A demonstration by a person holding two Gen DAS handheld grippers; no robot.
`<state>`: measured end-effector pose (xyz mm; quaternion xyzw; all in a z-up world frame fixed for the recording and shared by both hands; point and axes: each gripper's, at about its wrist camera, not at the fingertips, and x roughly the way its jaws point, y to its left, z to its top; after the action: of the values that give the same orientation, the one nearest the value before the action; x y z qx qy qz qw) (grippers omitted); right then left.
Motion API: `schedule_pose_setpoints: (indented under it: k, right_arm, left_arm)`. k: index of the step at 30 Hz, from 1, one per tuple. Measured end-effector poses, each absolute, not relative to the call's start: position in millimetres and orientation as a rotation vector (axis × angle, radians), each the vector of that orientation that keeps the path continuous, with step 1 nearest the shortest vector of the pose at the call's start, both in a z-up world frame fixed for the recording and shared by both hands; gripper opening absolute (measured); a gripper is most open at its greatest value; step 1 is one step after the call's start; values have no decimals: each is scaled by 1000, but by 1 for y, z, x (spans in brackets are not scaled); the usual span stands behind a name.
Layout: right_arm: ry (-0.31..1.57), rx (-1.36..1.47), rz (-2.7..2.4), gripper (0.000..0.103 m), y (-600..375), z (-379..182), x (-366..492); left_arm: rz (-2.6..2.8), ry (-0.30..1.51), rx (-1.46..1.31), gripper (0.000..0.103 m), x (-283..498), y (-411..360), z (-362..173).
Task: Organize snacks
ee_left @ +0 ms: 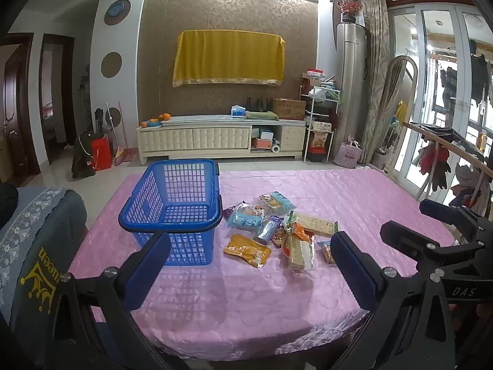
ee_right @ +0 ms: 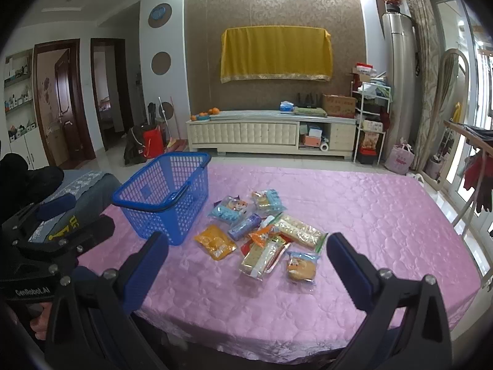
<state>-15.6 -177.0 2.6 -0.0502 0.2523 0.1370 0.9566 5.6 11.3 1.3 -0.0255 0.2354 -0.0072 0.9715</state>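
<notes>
Snacks, crinkly plastic packets (ee_right: 265, 237), lay piled beside the empty blue plastic mesh basket (ee_left: 175, 203); left gripper (ee_left: 249, 265) and right gripper (ee_right: 246, 265) hovered spread, empty. Overlapping slippery wrappers risked double pickups.

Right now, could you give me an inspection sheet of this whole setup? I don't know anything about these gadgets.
Surface: pink tablecloth, wrinkled, covering the table.
Job's things: blue basket upright, empty, handle folded down; snack packets heaped to its right, none inside yet.
Clutter: nothing seen on the cloth besides these.
Grippers: left gripper and right gripper both held above the near edge, fingers wide apart, holding nothing.
Cables: nothing seen.
Surroundings: chair at left, cabinet against the far wall, yellow cloth hung above it.
</notes>
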Motion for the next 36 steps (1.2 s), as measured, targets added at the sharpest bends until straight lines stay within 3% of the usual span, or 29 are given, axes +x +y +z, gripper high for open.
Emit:
schedule_pose_setpoints:
  k: [36]
  right_arm:
    - [538,-77,310,103,-179,7,-14]
  left_arm:
    - [3,469,-53,103,5,9,5]
